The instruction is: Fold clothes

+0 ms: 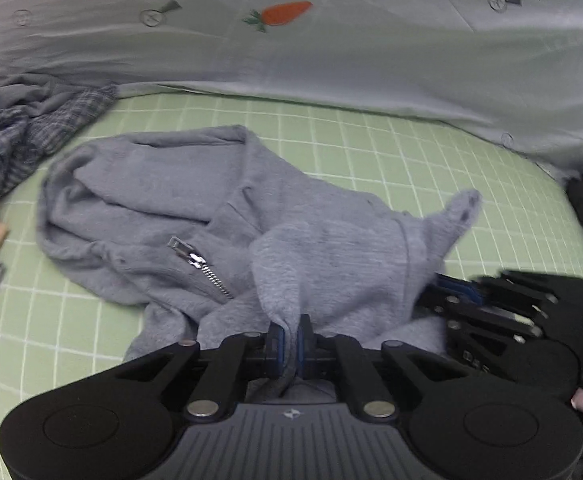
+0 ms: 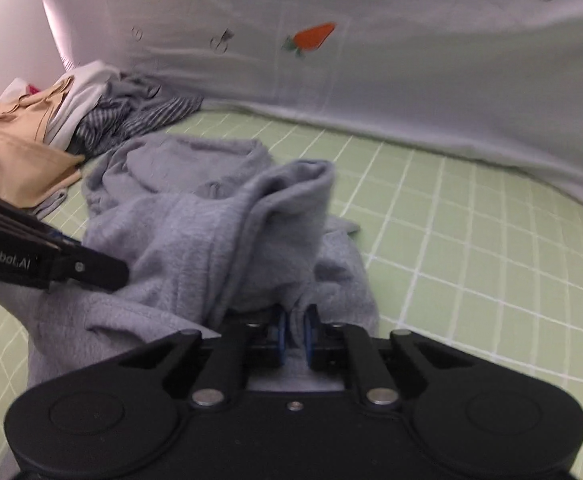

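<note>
A crumpled grey hoodie point(image 1: 227, 216) is lying bunched on the green surface point(image 1: 391, 160) printed with a white grid, its metal zipper point(image 1: 203, 266) showing on the side toward the left of the left wrist view. The left gripper point(image 1: 290, 342) is pinching a fold of the grey fabric between its blue-padded fingers, the cloth hanging down through the narrow gap behind them. The right gripper point(image 2: 295, 334) is likewise pinching a gathered ridge of the hoodie point(image 2: 219, 224), which is rising in a soft hump directly ahead of its fingers. Each tool is showing in the other's view: the right one at the right edge of the left wrist view, just beside the garment, and the left one as a dark bar crossing the left edge of the right wrist view, touching the fabric. A pile of other clothes point(image 2: 71, 120), beige, white and striped, is sitting near the hoodie at the back left. A pale sheet point(image 2: 411, 60) printed with carrots point(image 2: 315, 36) is hanging behind the surface.
</note>
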Motion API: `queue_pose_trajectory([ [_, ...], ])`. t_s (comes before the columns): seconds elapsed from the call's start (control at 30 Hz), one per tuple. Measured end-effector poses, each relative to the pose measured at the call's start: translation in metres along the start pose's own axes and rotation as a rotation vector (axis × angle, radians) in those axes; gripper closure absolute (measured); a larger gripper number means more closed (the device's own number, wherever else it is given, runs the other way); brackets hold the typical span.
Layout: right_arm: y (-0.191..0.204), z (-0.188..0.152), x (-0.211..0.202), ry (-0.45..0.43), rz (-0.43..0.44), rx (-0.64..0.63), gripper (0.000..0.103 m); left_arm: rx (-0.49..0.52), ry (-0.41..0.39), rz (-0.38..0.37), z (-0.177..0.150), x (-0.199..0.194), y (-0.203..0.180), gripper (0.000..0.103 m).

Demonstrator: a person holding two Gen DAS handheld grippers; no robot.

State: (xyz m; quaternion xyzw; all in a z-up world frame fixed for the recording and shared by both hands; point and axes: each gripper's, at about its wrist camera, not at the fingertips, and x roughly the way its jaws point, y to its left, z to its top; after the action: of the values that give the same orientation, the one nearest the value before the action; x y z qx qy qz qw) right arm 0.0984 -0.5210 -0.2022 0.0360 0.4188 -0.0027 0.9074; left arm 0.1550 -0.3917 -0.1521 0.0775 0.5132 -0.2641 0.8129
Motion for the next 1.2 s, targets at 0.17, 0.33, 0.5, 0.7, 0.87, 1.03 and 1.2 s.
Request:
queue_pose_trajectory([
  [0.17, -0.009, -0.007, -0.040, -0.084, -0.179, -0.021, 0.097, -0.011, -0.109, 0.123, -0.004, -0.045, 0.008, 0.098],
  [0.33, -0.050, -0.021, -0.093, -0.148, -0.351, 0.019, 0.100, -0.135, -0.241, 0.122, -0.007, -0.108, 0.045, 0.097],
  [0.5, -0.045, -0.027, -0.128, -0.178, -0.339, -0.025, 0.100, -0.160, -0.290, 0.051, -0.013, -0.135, 0.047, 0.097],
  [0.7, -0.020, -0.035, -0.106, -0.081, -0.336, -0.036, 0.059, -0.154, -0.237, 0.041, -0.030, -0.120, 0.032, 0.097],
  [0.87, 0.008, -0.029, -0.096, -0.076, -0.232, -0.133, 0.034, -0.196, -0.231, -0.006, -0.037, -0.118, 0.034, 0.097],
  [1.03, 0.040, -0.025, -0.075, -0.063, -0.187, -0.301, 0.026, -0.259, -0.239, -0.050, -0.032, -0.116, 0.042, 0.097],
  [1.2, 0.062, -0.018, -0.075, -0.114, -0.073, -0.374, 0.026, -0.298, -0.228, -0.054, -0.030, -0.109, 0.050, 0.097],
])
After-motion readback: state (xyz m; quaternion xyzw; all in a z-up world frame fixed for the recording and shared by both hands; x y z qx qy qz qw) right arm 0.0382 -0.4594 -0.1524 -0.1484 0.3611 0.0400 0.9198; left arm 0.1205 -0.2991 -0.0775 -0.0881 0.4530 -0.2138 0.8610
